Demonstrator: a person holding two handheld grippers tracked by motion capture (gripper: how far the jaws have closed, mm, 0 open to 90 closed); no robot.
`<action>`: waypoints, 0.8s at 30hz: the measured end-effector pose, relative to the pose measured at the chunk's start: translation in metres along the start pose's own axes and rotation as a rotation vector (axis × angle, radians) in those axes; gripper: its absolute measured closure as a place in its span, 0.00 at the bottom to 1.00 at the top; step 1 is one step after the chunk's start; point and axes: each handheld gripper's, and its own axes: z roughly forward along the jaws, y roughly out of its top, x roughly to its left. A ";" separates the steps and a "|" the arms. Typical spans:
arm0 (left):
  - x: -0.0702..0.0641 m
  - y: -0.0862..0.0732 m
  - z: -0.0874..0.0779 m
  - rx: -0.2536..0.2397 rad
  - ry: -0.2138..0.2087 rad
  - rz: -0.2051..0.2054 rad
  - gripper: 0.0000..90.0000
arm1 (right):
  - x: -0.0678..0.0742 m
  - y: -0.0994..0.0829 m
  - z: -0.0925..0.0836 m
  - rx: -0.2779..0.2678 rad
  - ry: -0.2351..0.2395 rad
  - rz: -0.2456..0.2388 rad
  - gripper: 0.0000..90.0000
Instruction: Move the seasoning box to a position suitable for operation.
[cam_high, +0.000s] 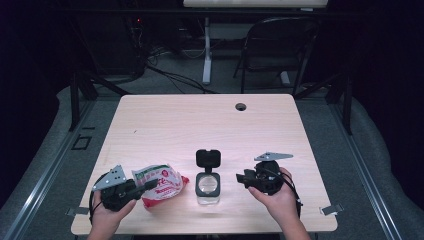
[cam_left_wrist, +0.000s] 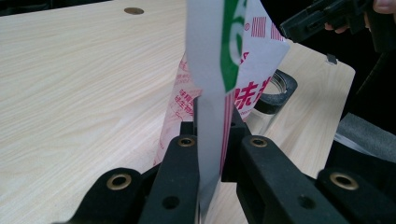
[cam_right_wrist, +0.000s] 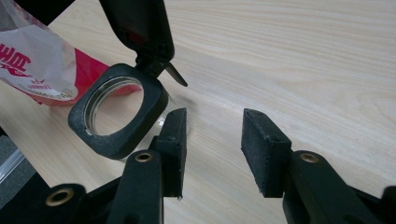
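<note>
**Two grippers at work: snack bag is being held beside the open jar**

One red-and-white printed snack bag (cam_high: 161, 184) is being gripped at its flat sealed edge by the left gripper (cam_high: 148, 186), whose jaws are clenched tight on the thin film, as is being shown clearly in the left gripper view (cam_left_wrist: 212, 140). The bag is resting on the wooden table (cam_high: 200, 120), near the front edge, just beside the clear container (cam_high: 208, 186) on its left. The container is standing upright with its black hinged lid (cam_high: 208, 158) flipped open toward the back, so the round mouth is being left free.

The right gripper (cam_high: 241, 177) is being held just to the right of the container with the jaws released and nothing between them; in the right gripper view (cam_right_wrist: 212, 140) they are pointing at the table close beside the black collar (cam_right_wrist: 119, 112).

As a judgement, the step in hand is the preparing of the bag for emptying into the container. For the next move, the bag probably is needing to be opened or lifted over the mouth, while the container is being steadied by the right gripper.
</note>
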 end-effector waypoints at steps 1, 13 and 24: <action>0.000 0.000 0.000 0.000 0.000 0.000 0.99 | 0.000 0.000 0.000 0.000 0.000 0.000 0.68; -0.003 -0.002 0.000 -0.015 0.001 0.024 1.00 | 0.051 0.033 0.008 0.042 0.047 -0.182 0.66; -0.004 -0.004 -0.001 -0.021 0.008 0.026 0.99 | 0.104 0.062 0.033 0.081 0.204 -0.281 0.63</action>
